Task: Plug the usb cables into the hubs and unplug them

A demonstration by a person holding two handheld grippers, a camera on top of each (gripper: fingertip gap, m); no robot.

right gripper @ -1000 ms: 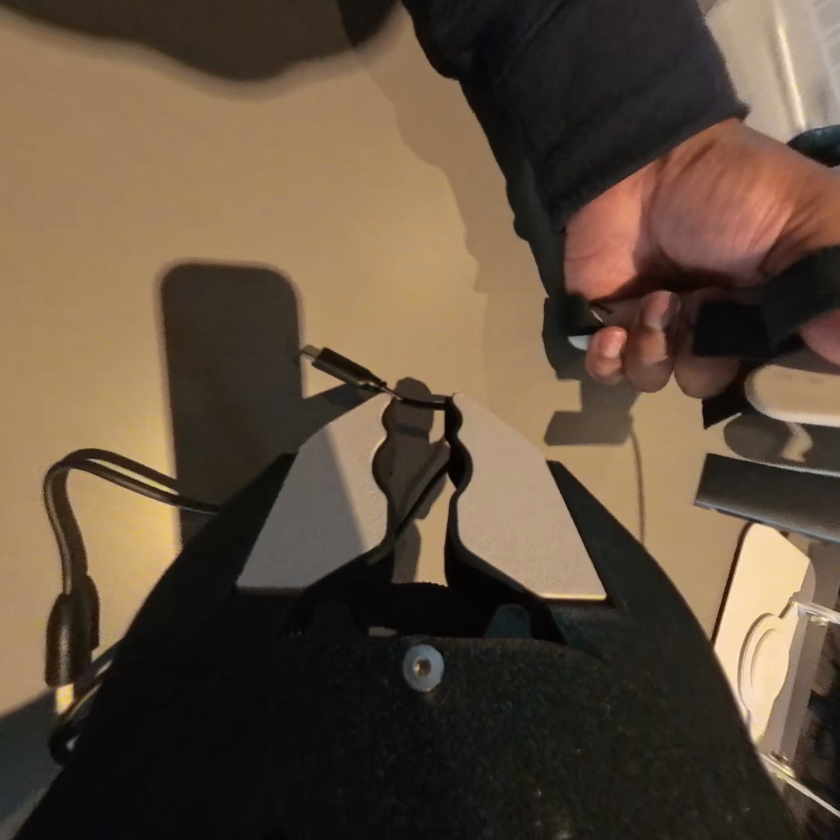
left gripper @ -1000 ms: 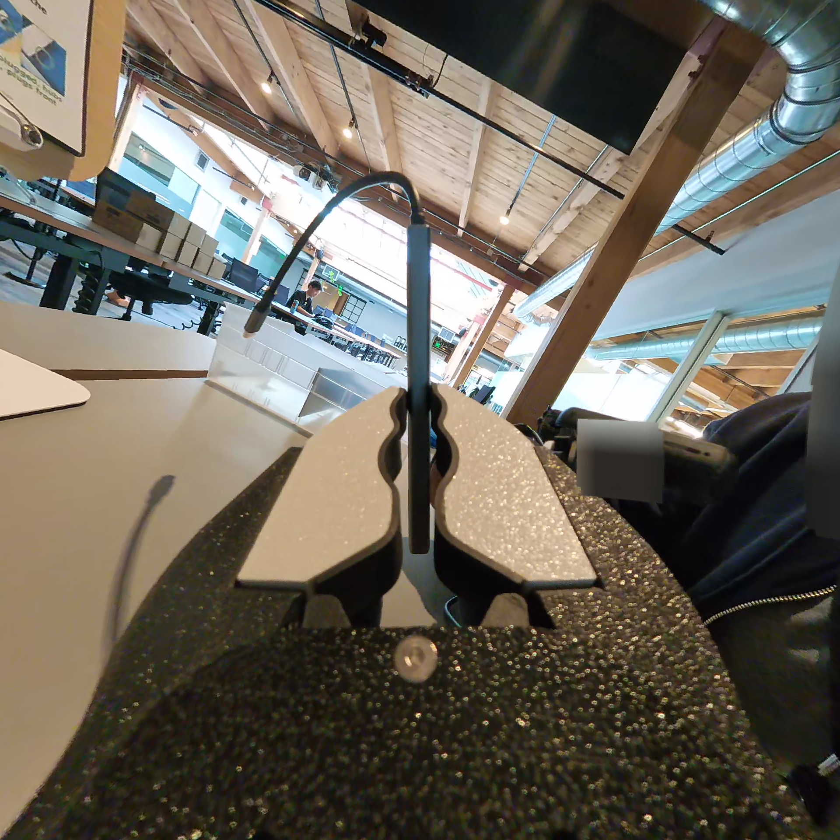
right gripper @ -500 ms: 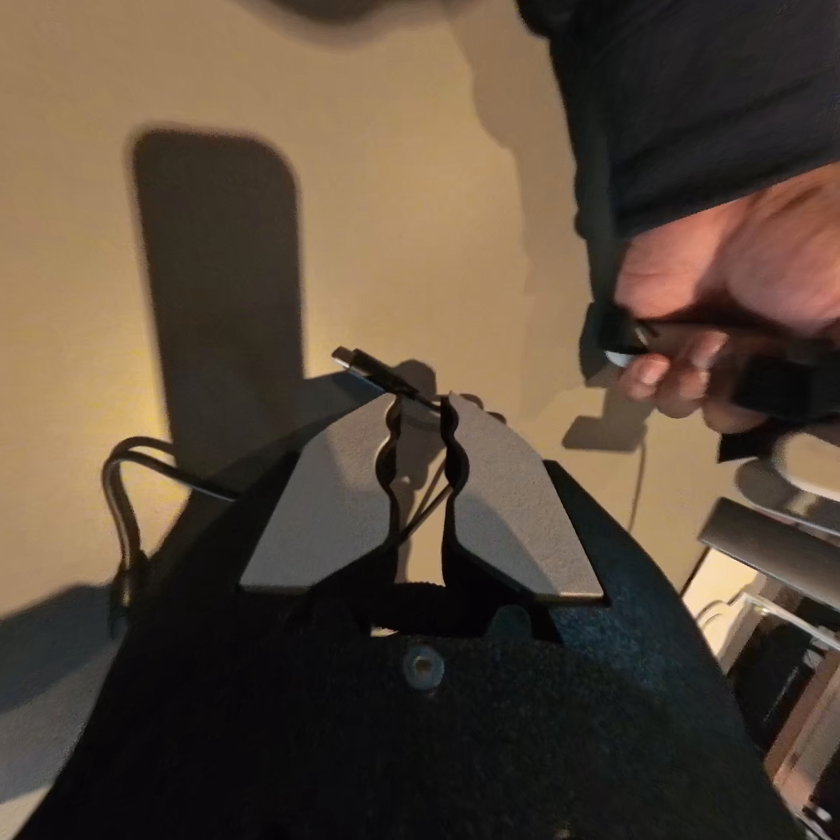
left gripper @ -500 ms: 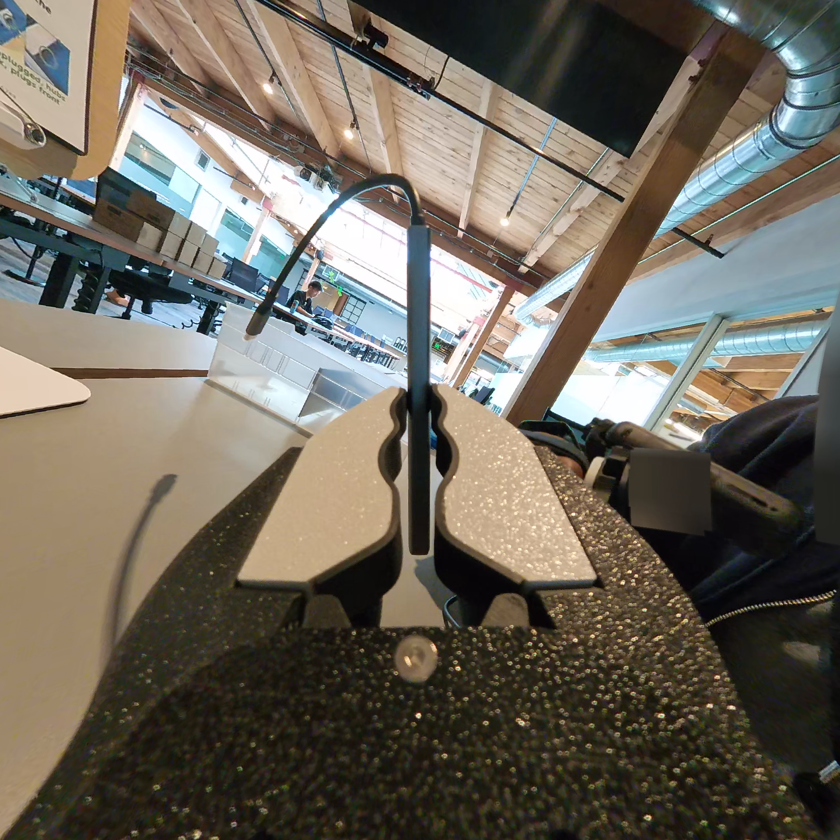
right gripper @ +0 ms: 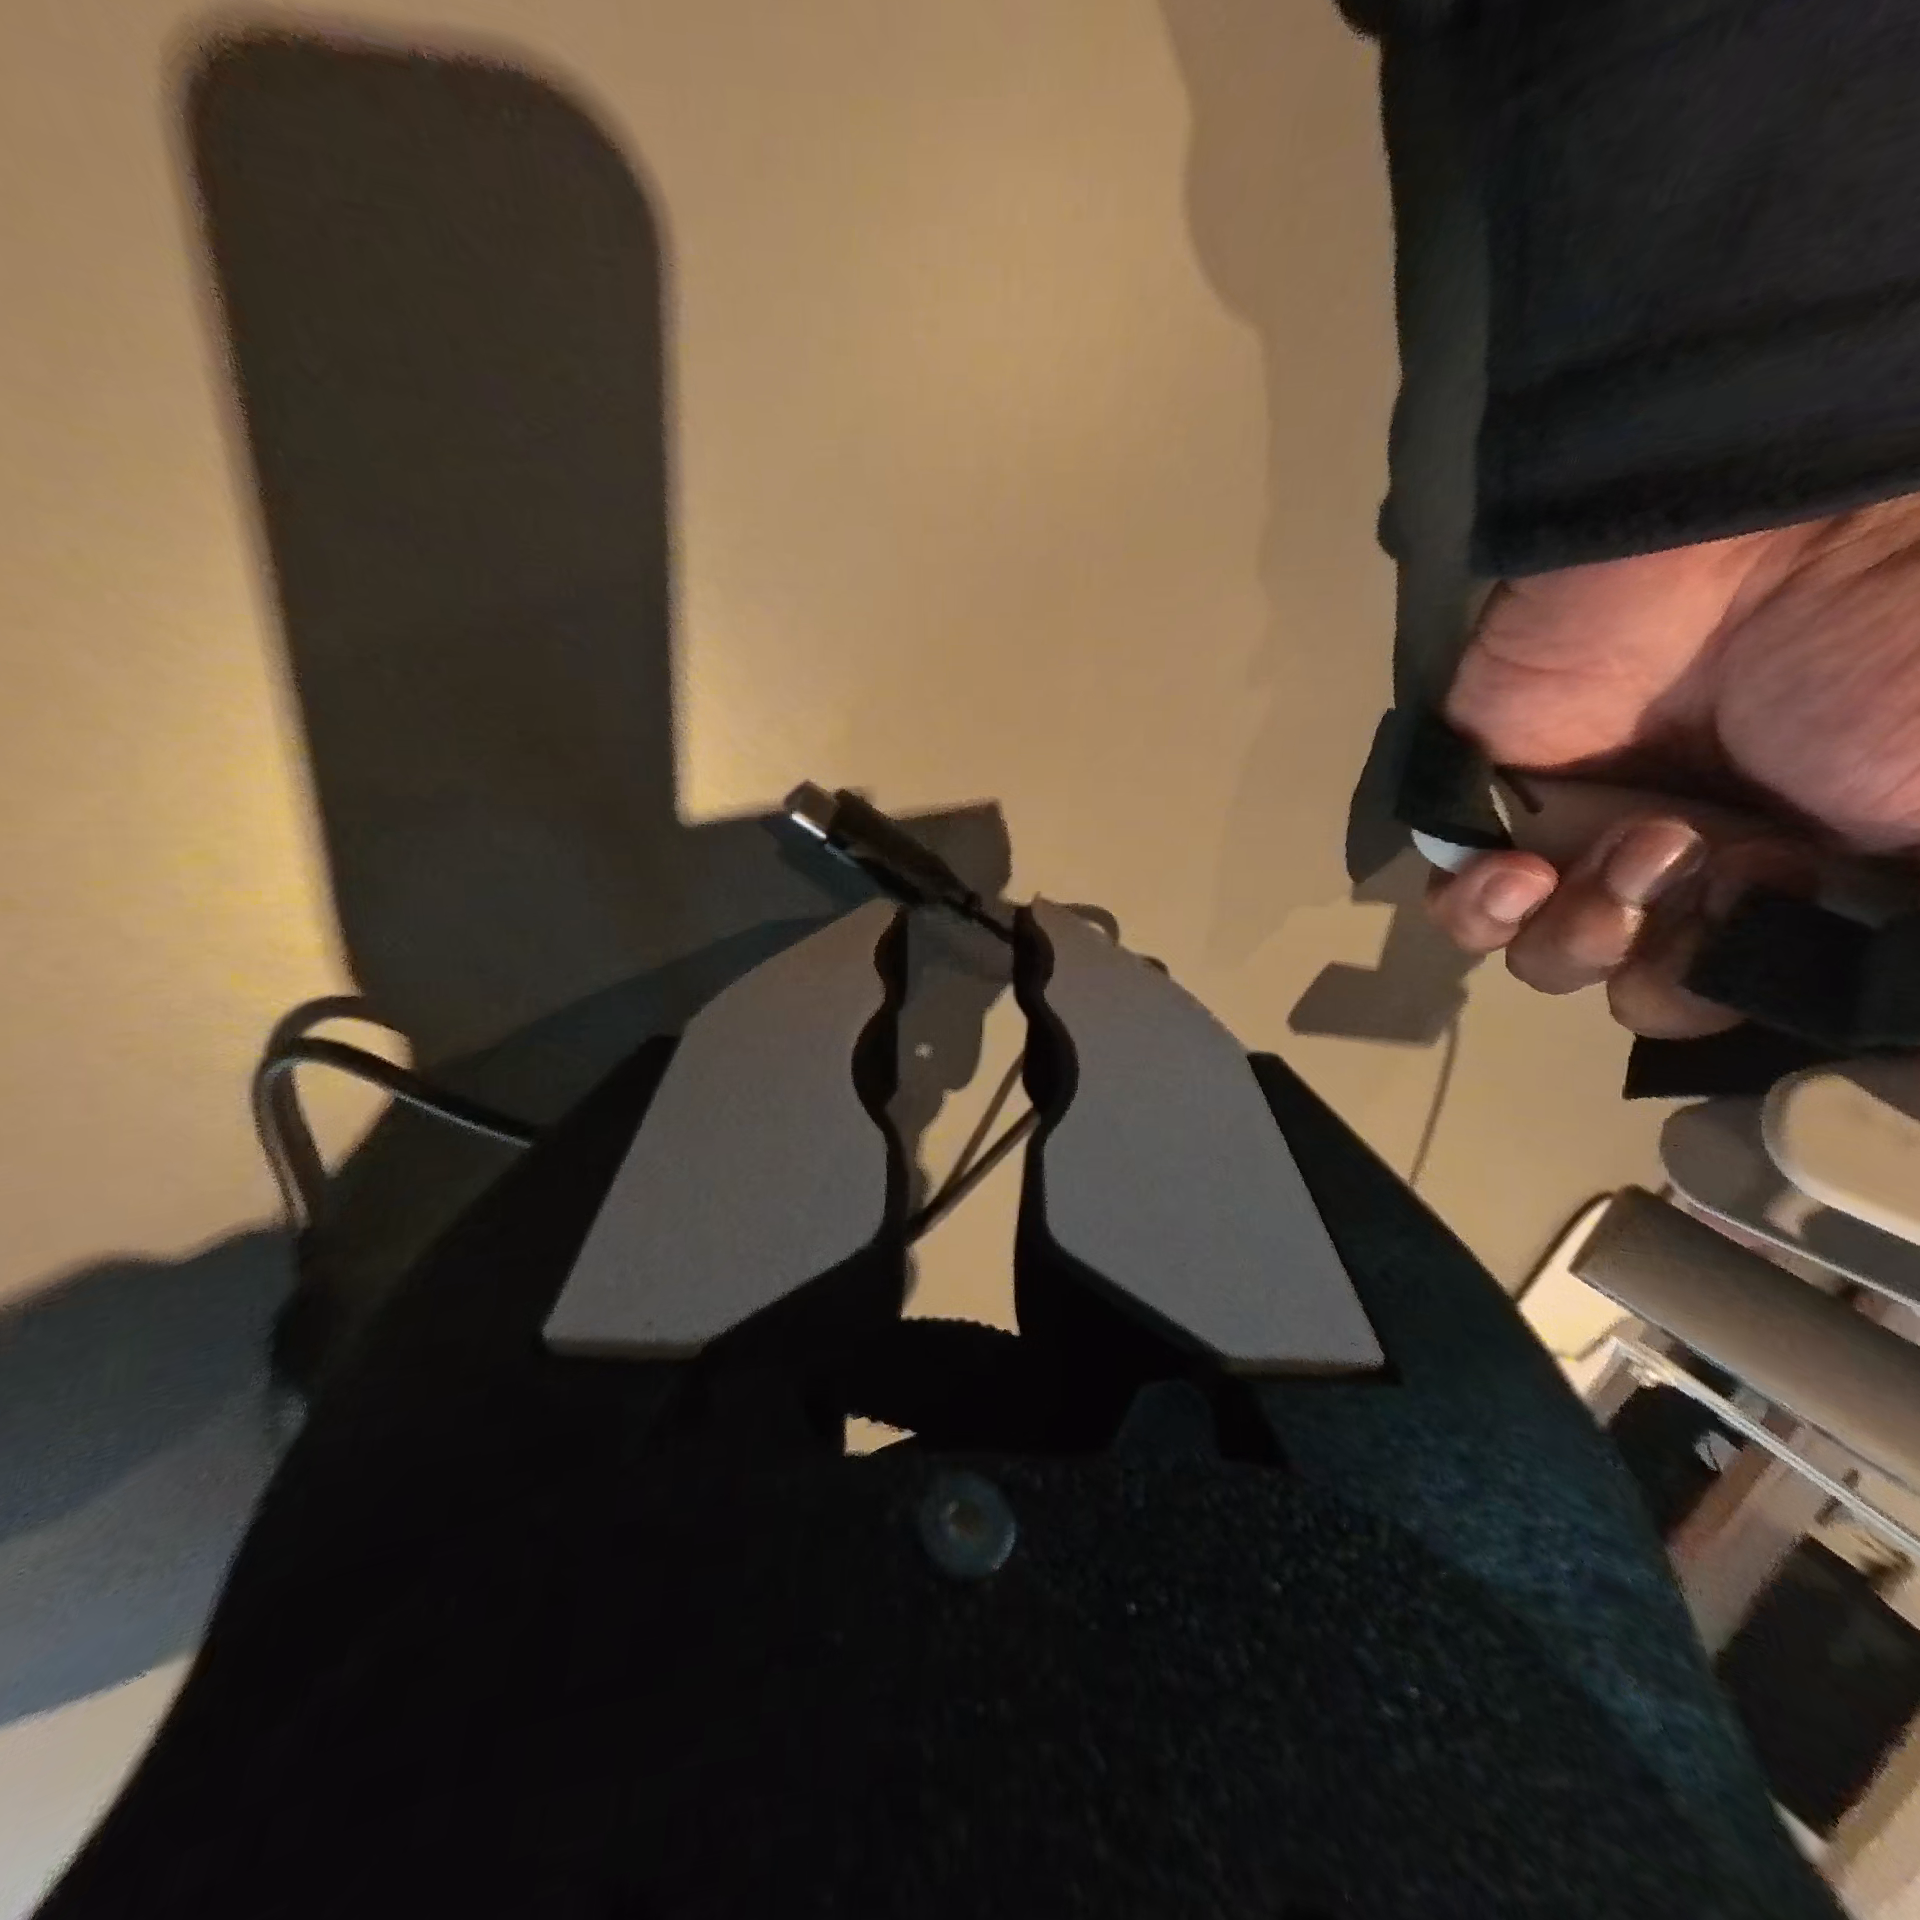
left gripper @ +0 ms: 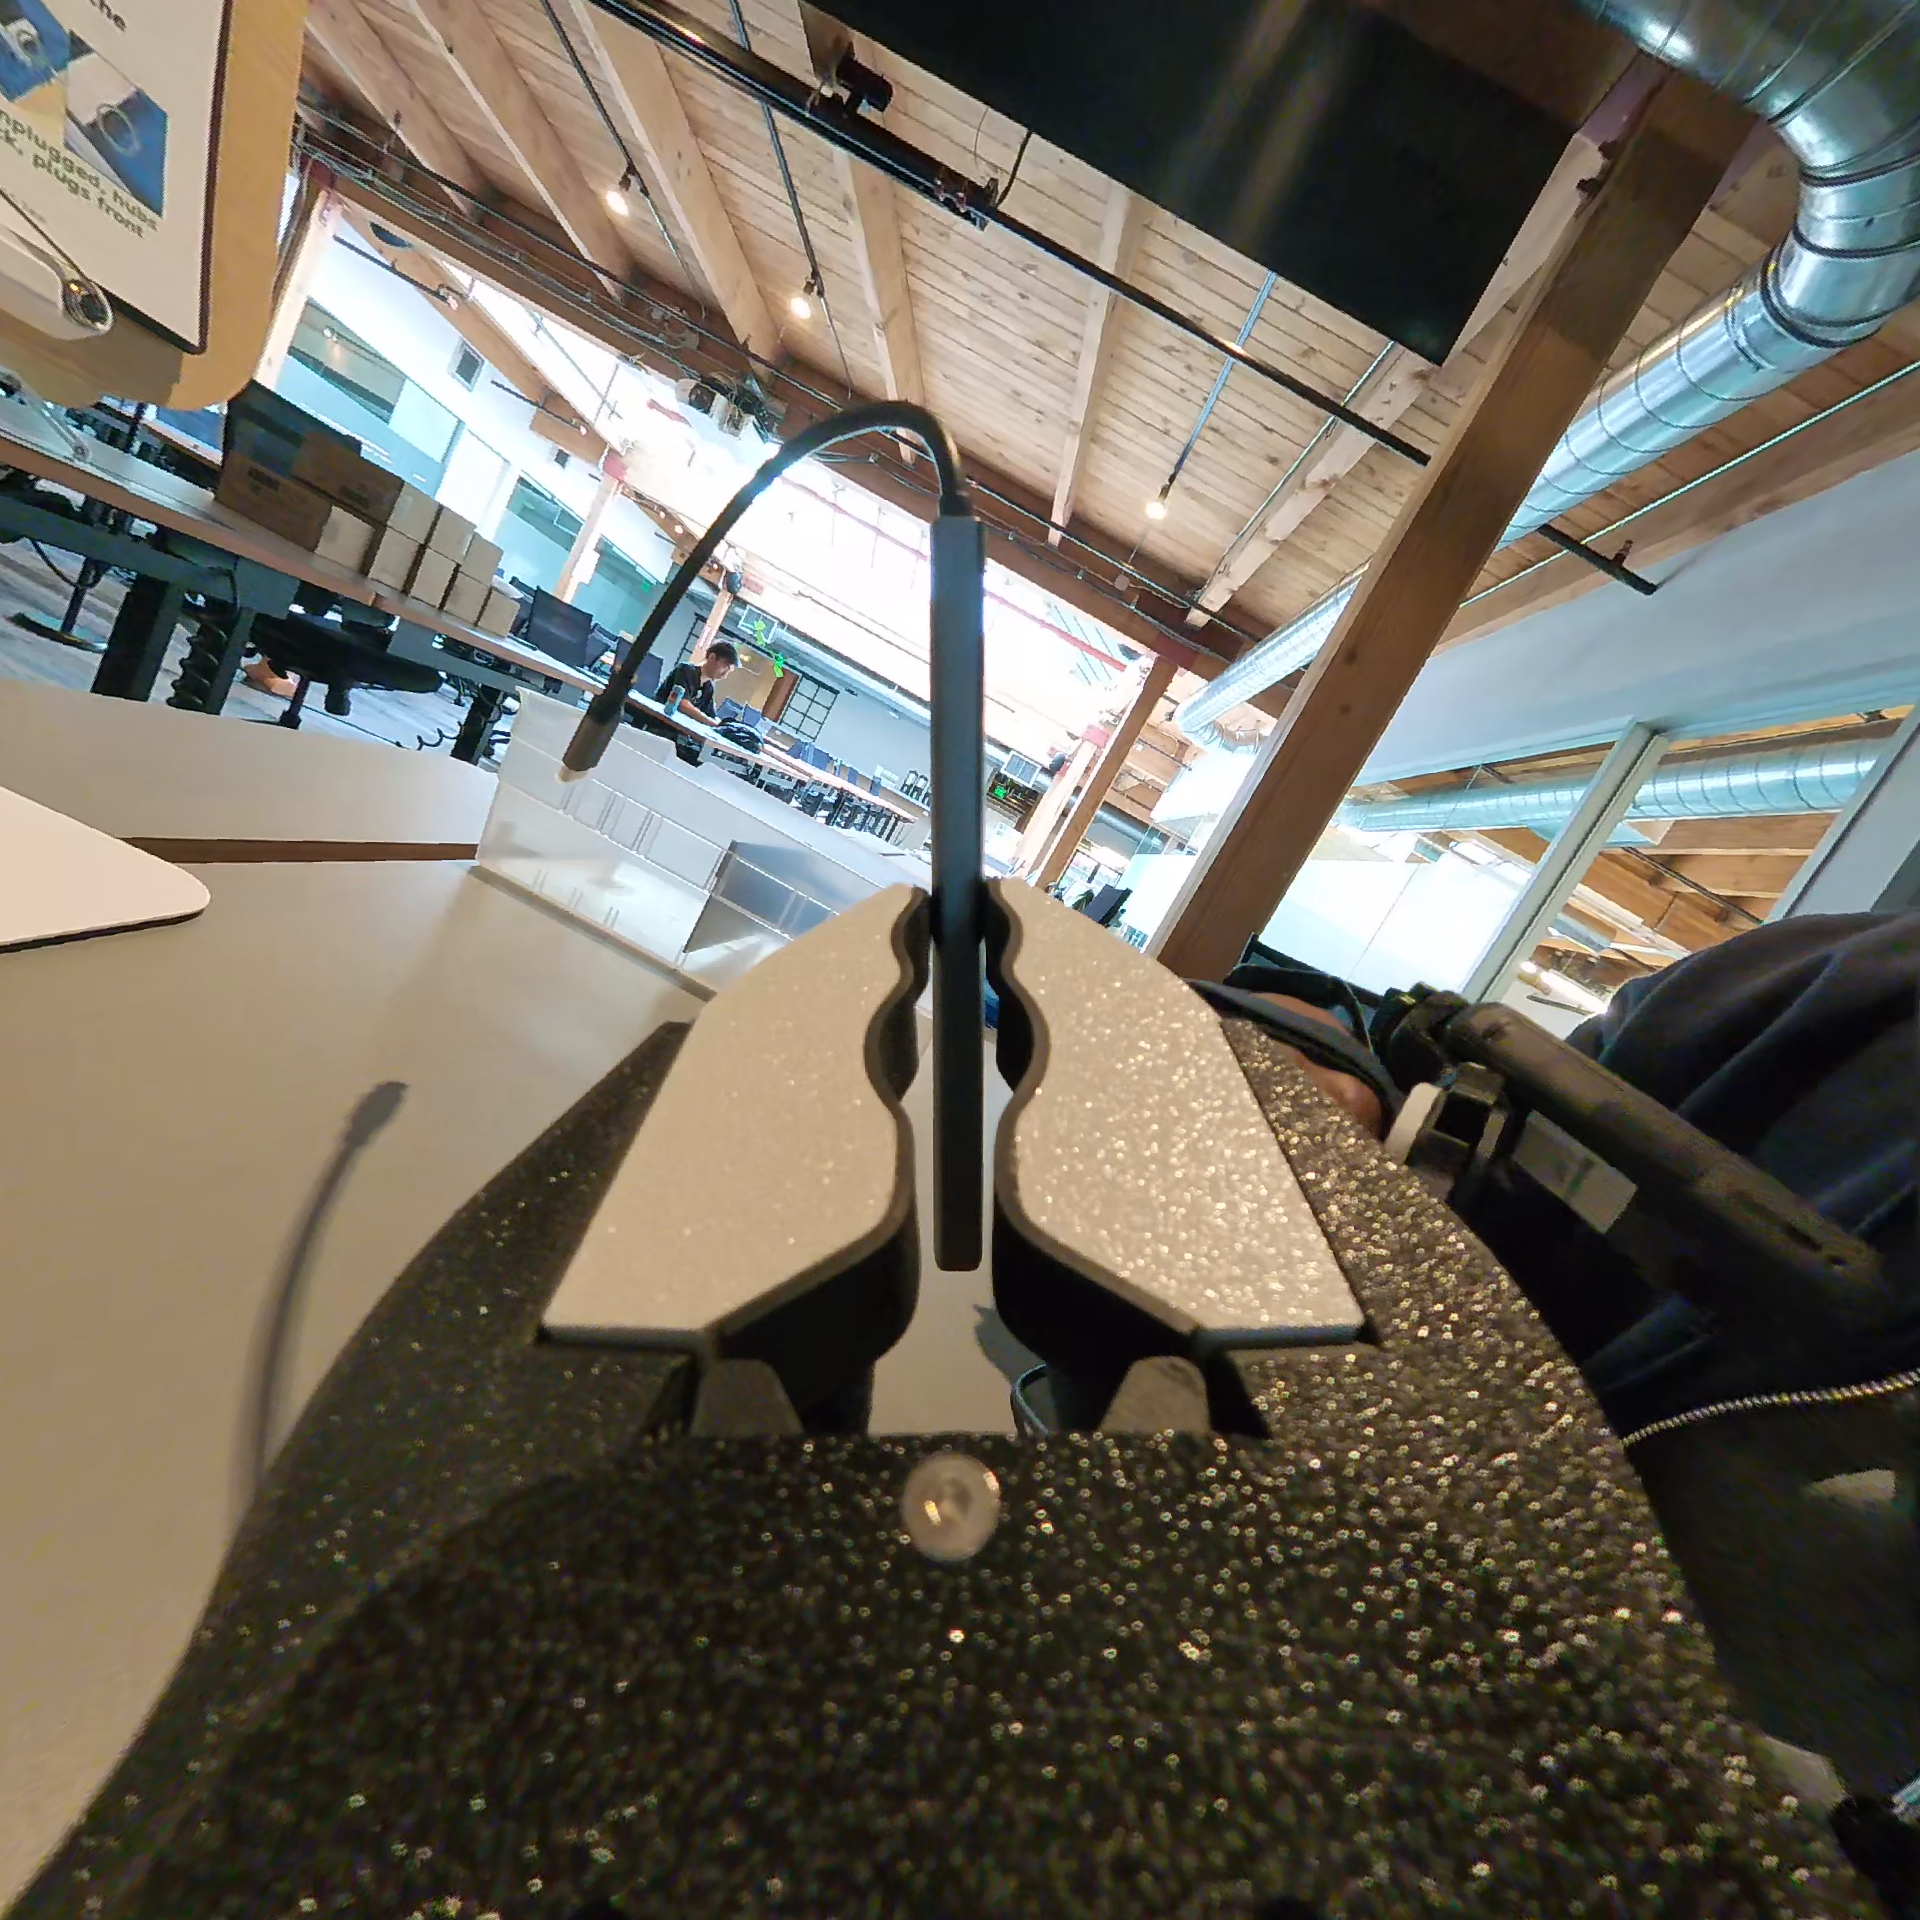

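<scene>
The left hand-held gripper (left gripper: 956, 935) is clamped on a slim dark hub (left gripper: 956, 831) standing upright above the worktop (left gripper: 312, 997). The right hand-held gripper (right gripper: 961, 920) pinches a thin cable (right gripper: 977, 1153) at its tips, its plug (right gripper: 847, 847) pointing up-left. A second ago the plug lay farther left; the hub has not moved.

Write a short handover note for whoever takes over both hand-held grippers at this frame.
Left hand-held gripper: shut on the slim dark hub, held upright above the grey table; the hub's own short lead arcs over, its plug hanging free.
Right hand-held gripper: pinches the thin usb cable just behind its plug, tip bare, above the table.
The person's hand grips the left handle at right.
Done: both parts picked up.
Left: no plug is seated in the hub yet; insert, then unplug.
</scene>
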